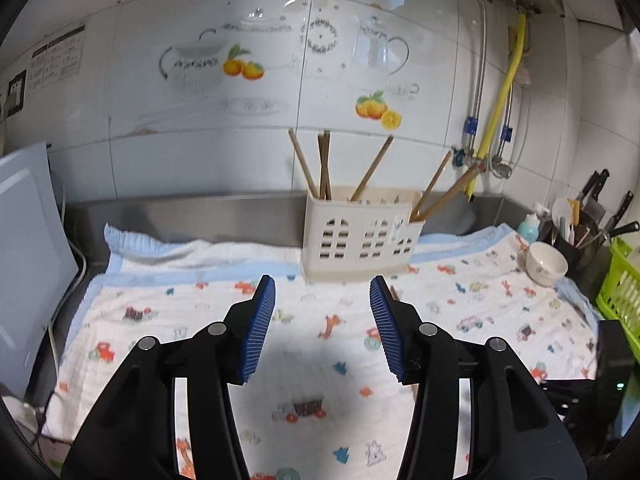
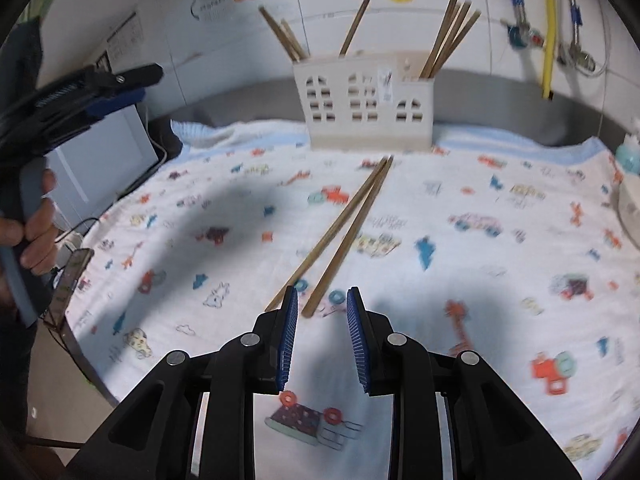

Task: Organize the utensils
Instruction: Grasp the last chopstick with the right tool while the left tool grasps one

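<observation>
Kitchen counter, covered with a white cartoon-print cloth (image 2: 460, 184). At the back against the tiled wall, a cream utensil holder (image 1: 360, 238) with arched cut-outs, standing upright on the cloth. Several wooden chopsticks upright in holder (image 2: 450, 36), leaning in separate compartments: some left, one middle, a bunch in the lower right section.

Pair of loose chopsticks (image 2: 340, 232) lying flat on the cloth in front of the holder, far tips nearly touching each other close to the holder's base, near ends splayed apart.

Right gripper (image 2: 322, 336) low over the cloth, jaws narrowly parted, nothing between the blue pads; near ends of the loose chopsticks just ahead of the fingertips, one end between them in line of sight, contact not discernible.

Left gripper (image 1: 322, 328) above the cloth facing the holder, jaws moderately wide, empty. Seen from the right wrist view off to the left, gripped by a hand (image 2: 34, 224).

White bowl (image 1: 546, 264) at right edge of cloth, beside a green basket (image 1: 620, 292).
</observation>
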### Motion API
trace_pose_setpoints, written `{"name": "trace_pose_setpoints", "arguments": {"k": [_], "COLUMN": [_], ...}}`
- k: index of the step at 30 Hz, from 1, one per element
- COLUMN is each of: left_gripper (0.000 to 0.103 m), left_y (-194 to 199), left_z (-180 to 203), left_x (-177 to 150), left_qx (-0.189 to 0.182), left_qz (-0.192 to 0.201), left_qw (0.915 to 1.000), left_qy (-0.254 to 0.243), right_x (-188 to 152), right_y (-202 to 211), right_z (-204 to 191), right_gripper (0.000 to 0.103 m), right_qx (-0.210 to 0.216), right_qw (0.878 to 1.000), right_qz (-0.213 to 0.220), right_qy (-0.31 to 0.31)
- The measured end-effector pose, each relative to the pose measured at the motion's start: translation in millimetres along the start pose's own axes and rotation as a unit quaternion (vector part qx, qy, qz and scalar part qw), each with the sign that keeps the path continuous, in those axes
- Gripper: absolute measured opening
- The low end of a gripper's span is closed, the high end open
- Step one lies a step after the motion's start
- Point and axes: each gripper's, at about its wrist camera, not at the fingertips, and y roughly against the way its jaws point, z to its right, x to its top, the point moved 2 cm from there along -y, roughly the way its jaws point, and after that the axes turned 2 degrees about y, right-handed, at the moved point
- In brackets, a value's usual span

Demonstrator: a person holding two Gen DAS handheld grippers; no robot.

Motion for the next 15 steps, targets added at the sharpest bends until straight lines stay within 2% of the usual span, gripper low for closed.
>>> {"name": "trace_pose_setpoints", "arguments": {"k": [8, 15], "left_gripper": [0.05, 0.05], "left_y": [-8, -19], "left_z": [-10, -20], "left_x": [-22, -37], "left_qx": [0.004, 0.005], "left_qz": [-0.022, -0.042], "left_qw": [0.9997, 0.9989], "left_qy": [0.008, 0.023], "right_x": [1, 5], "right_y": [-33, -46], "right_z": [-5, -12], "right_gripper": [0.024, 0.022], "right_qx": [-0.007, -0.047], "right_qw": [0.999, 0.998], "right_qz": [-0.024, -0.039], "right_qy": [-0.021, -0.006]}}
